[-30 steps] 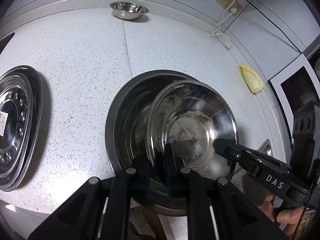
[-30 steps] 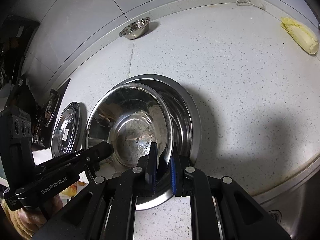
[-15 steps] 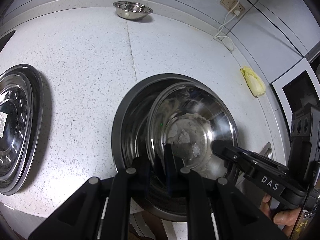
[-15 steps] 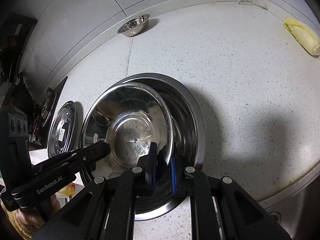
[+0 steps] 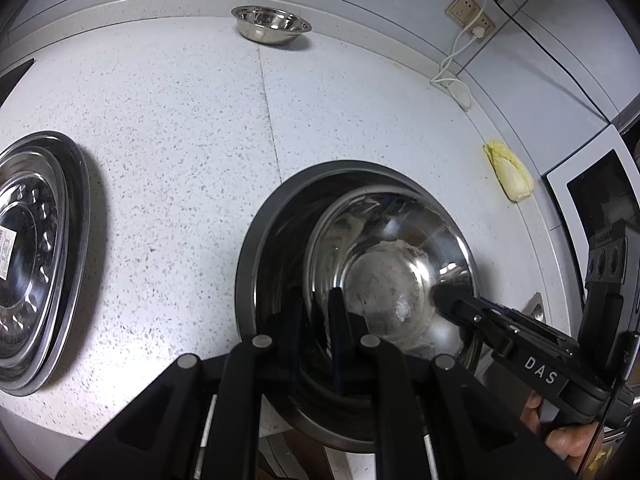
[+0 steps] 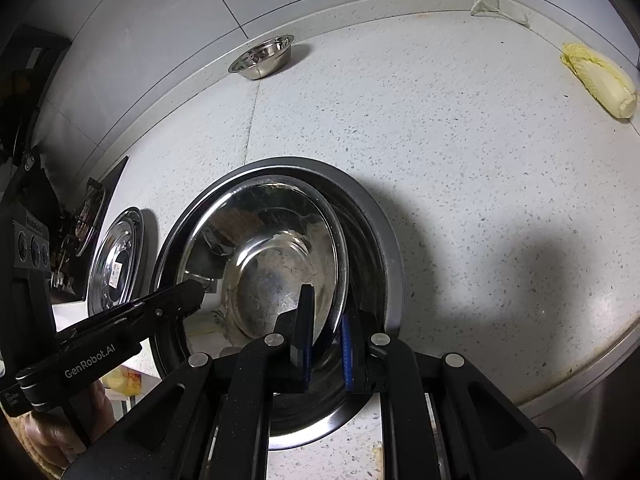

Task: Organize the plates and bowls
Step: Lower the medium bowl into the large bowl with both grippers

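Observation:
A medium steel bowl (image 5: 392, 280) (image 6: 272, 272) sits tilted inside the rim of a large steel bowl (image 5: 256, 240) (image 6: 384, 232) on the speckled counter. My left gripper (image 5: 316, 308) is shut on the medium bowl's left rim, one finger inside and one outside. On the opposite rim my right gripper (image 6: 326, 320) is shut the same way. Each gripper shows in the other's view: the right gripper (image 5: 452, 300) and the left gripper (image 6: 192, 296). Whether the medium bowl touches the large bowl's bottom is hidden.
A small steel bowl (image 5: 272, 28) (image 6: 262, 58) stands at the back by the wall. Stacked steel plates (image 5: 32, 260) (image 6: 116, 268) lie at the left. A cabbage piece (image 5: 508, 176) (image 6: 600, 80) lies at the right, near wall sockets (image 5: 468, 8) and an appliance (image 5: 600, 200).
The held medium bowl has drifted slightly toward the large bowl's left side. Both grippers keep their grip on its rim.

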A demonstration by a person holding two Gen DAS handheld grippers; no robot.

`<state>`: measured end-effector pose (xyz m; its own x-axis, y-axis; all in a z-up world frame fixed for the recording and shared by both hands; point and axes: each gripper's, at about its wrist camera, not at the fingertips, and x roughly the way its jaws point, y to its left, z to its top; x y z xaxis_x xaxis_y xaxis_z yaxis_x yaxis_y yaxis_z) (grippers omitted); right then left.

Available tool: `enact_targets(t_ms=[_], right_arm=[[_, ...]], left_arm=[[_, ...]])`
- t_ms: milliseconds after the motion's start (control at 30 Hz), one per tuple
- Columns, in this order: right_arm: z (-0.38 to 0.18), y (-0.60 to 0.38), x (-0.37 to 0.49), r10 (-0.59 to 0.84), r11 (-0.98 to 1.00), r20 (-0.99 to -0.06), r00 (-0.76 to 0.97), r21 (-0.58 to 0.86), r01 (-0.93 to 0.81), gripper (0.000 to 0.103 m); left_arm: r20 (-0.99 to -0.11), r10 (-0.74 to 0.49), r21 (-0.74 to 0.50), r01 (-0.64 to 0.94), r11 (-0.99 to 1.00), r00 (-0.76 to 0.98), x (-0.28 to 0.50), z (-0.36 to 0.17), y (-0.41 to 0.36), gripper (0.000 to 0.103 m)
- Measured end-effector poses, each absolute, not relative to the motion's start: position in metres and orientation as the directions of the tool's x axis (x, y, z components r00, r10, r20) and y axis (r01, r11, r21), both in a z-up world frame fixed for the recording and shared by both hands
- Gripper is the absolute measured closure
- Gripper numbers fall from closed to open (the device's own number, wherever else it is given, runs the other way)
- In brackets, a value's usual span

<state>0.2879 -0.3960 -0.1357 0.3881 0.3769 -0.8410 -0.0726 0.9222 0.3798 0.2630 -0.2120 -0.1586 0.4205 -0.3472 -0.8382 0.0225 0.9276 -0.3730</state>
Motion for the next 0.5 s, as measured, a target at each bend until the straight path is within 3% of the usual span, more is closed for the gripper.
enact_targets(t_ms=[500], right_arm=[[-0.129, -0.390, 0.288, 0.311, 0.949, -0.852, 0.421, 0.302, -0.090, 0.090]], left_arm=[[-0.808, -0.337, -0.369, 0.031, 0.929, 0.484, 0.261, -0.142, -0.200, 0.091]])
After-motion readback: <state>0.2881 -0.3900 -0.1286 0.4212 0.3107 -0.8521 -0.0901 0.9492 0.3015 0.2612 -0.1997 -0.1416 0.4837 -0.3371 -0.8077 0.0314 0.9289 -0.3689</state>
